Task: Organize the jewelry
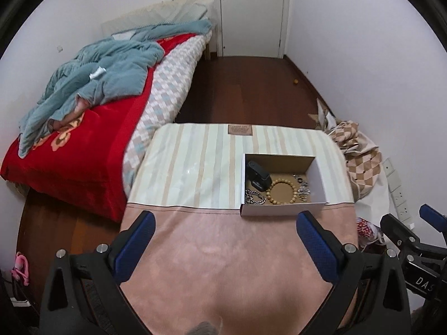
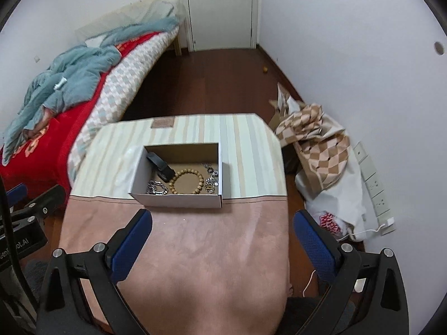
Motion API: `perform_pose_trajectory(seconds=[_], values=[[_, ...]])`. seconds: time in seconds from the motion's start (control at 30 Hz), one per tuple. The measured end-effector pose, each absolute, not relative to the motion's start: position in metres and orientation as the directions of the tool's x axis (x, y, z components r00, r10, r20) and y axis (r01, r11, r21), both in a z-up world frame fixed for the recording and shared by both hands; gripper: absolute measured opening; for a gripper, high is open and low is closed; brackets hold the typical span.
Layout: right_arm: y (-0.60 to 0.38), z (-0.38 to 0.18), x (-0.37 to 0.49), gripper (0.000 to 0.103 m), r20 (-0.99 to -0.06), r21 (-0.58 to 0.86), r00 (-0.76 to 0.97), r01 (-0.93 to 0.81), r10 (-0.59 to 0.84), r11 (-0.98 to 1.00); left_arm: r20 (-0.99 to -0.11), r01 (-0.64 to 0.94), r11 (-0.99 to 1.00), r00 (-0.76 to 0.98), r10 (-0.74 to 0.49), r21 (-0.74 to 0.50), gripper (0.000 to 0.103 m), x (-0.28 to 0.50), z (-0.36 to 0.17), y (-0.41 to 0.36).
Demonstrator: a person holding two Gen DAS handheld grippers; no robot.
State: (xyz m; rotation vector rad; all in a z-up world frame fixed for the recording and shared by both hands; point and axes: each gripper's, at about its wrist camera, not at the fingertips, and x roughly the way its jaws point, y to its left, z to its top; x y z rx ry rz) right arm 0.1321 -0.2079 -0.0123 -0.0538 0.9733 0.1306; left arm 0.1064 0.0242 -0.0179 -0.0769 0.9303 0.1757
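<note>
A white cardboard box (image 1: 282,208) (image 2: 178,199) stands open on the table. Inside lie a wooden bead bracelet (image 1: 281,191) (image 2: 186,181), a silver chain (image 1: 254,197) (image 2: 156,188), a black watch-like item (image 1: 258,176) (image 2: 160,166) and small silver pieces (image 1: 303,188) (image 2: 211,177). My left gripper (image 1: 227,237) hovers open above the pink cloth, well short of the box, nothing between its blue pads. My right gripper (image 2: 222,236) is likewise open and empty, raised in front of the box. Each gripper shows at the edge of the other's view.
The table (image 1: 195,167) (image 2: 251,145) wears a striped cloth at the far half and pink cloth near me. A bed (image 1: 83,128) with a red cover and blue blanket lies left. Checked fabric and bags (image 2: 321,139) pile up on the floor at right, by a power strip (image 2: 374,184).
</note>
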Motion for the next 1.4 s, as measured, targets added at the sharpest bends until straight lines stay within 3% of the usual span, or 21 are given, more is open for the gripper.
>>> perform_pose_trajectory(seconds=[0.37, 0.67, 1.13, 1.4], values=[[-0.217, 0.083, 0.058, 0.102, -0.743, -0.004, 0.664, -0.135, 0.087, 0.991, -0.769, -0.180, 0.984, 0.628, 0.117, 0.003, 0.103, 0.048, 0.044, 0.017], [-0.221, 0.127, 0.023, 0.103, -0.718, -0.012, 0.689, -0.152, 0.097, 0.988, -0.760, -0.166, 0.986, 0.642, 0.101, -0.009, 0.103, 0.026, 0.070, 0.010], [-0.224, 0.127, 0.051, 0.103, -0.720, -0.025, 0.691, -0.121, 0.066, 0.992, -0.739, -0.199, 0.980, 0.658, 0.147, 0.018, 0.103, 0.047, 0.062, 0.009], [-0.216, 0.093, 0.103, 0.103, -0.762, -0.048, 0.647, -0.106, 0.032, 0.993, -0.770, -0.217, 0.975, 0.614, 0.175, 0.049, 0.103, 0.087, 0.037, 0.008]])
